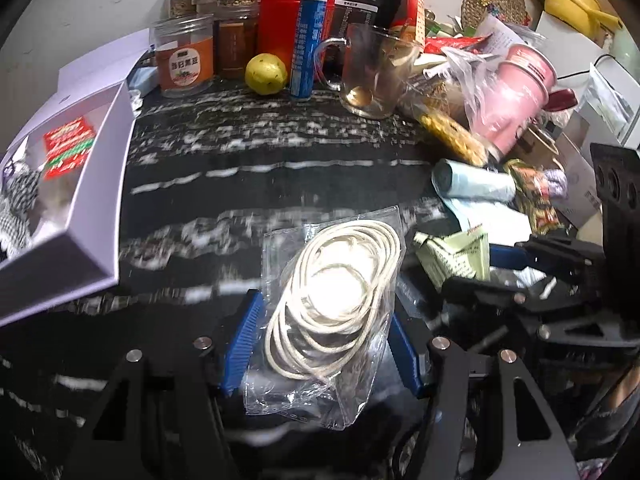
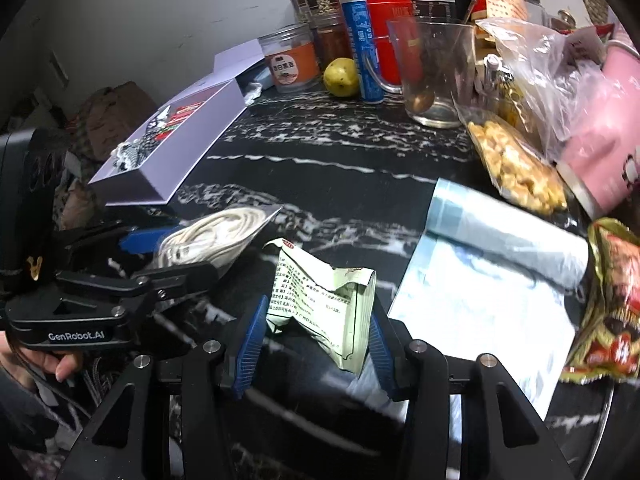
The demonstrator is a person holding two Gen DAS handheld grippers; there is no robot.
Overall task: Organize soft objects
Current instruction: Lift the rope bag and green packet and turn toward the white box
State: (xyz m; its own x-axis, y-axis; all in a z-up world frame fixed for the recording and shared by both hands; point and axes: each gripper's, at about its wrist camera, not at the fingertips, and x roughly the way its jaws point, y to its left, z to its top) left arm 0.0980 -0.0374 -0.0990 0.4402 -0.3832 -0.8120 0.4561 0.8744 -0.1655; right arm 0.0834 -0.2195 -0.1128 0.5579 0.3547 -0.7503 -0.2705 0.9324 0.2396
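A clear plastic bag with a coil of white cord (image 1: 336, 292) hangs over the black marbled table between the blue pads of my left gripper (image 1: 324, 344), which is shut on it. From the right wrist view the same cord bag (image 2: 216, 232) shows at the left in the left gripper (image 2: 192, 252). A crumpled pale green packet (image 2: 320, 300) sits between the blue pads of my right gripper (image 2: 316, 336), which is shut on it. The left wrist view shows that packet (image 1: 456, 256) and the right gripper (image 1: 480, 270) at the right.
An open white box (image 1: 100, 200) at the left holds a checked cloth (image 1: 20, 200) and a red packet (image 1: 68, 148). Jars, a lemon (image 1: 266, 74), a blue tube, a glass mug (image 1: 372, 72) and a bagged pink cup (image 1: 516, 92) crowd the back. A pale blue bag roll (image 2: 508, 236) and snack bags lie right.
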